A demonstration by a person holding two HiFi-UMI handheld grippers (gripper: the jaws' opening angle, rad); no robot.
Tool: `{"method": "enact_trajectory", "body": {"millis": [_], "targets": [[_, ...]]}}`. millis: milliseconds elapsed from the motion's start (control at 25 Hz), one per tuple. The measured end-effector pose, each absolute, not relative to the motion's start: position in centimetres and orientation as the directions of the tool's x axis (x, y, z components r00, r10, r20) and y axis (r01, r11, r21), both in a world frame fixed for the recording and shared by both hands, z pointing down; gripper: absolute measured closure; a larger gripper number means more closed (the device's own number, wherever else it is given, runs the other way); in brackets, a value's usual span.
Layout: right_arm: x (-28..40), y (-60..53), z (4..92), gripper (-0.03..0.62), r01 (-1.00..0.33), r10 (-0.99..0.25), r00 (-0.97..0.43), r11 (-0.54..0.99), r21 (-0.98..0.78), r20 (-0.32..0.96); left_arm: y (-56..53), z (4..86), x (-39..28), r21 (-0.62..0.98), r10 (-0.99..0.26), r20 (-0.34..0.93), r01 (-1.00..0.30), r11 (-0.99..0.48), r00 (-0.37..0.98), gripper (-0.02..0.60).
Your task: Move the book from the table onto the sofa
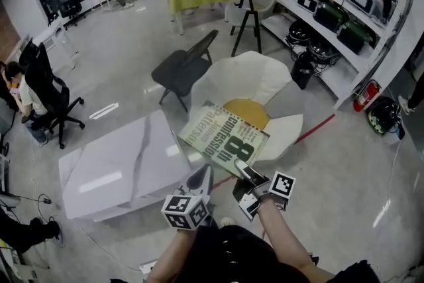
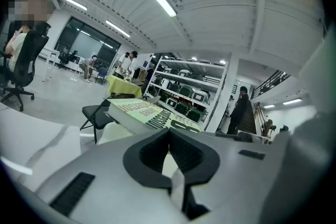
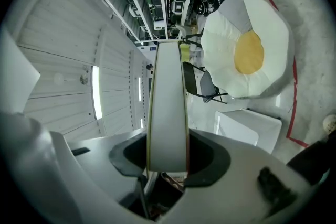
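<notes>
Clamping one short end of the book (image 3: 167, 92), the right gripper (image 3: 168, 157) has its jaws set partway apart with both pads pressed against the covers, the page edge standing between them. The left gripper (image 2: 169, 134) has its jaws brought together with nothing in them; its tips sit just short of the book's near edge without holding it.

The book is held in the air, lying roughly flat with its printed cover up. Its long axis runs straight out from the right gripper toward the sofa (image 1: 232, 79). The far part of the book hangs over the sofa's near edge, covering part of the sofa's yellow centre (image 1: 255, 113), and does not rest on the cushion.

There is one book, one sofa shaped like a fried egg, and one white table (image 1: 119, 169), which stands just to the left of the sofa in the head view. One dark folding chair (image 1: 182, 69) stands behind the sofa's left side.

Two grippers are in view, each with one marker cube. Both forearms reach forward side by side toward the sofa, the grippers close together, the right one pointing about level and the left one tipped slightly downward.
</notes>
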State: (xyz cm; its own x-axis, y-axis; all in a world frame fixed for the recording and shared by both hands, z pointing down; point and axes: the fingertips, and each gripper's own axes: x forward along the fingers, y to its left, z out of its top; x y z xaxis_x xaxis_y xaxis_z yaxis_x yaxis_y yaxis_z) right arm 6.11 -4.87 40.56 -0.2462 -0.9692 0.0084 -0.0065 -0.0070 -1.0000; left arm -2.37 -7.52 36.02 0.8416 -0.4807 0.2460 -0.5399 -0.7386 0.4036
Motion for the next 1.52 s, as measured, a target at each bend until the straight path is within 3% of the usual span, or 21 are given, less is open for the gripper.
{"method": "enact_trajectory", "body": {"millis": [760, 1520], "targets": [[16.7, 0.3, 42.8, 0.424, 0.014, -0.999, 0.023, -0.044, -0.999, 0.044, -5.2, 37.9, 9.2, 0.437, -0.235, 0.26, -0.332, -0.836, 0.936, 0.571], [29.6, -9.1, 45.5, 0.424, 0.055, -0.975, 0.204, -0.073, -0.996, 0.083, -17.4, 40.0, 23.4, 0.505, -0.058, 0.262, -0.188, -0.842, 0.963, 0.572]]}}
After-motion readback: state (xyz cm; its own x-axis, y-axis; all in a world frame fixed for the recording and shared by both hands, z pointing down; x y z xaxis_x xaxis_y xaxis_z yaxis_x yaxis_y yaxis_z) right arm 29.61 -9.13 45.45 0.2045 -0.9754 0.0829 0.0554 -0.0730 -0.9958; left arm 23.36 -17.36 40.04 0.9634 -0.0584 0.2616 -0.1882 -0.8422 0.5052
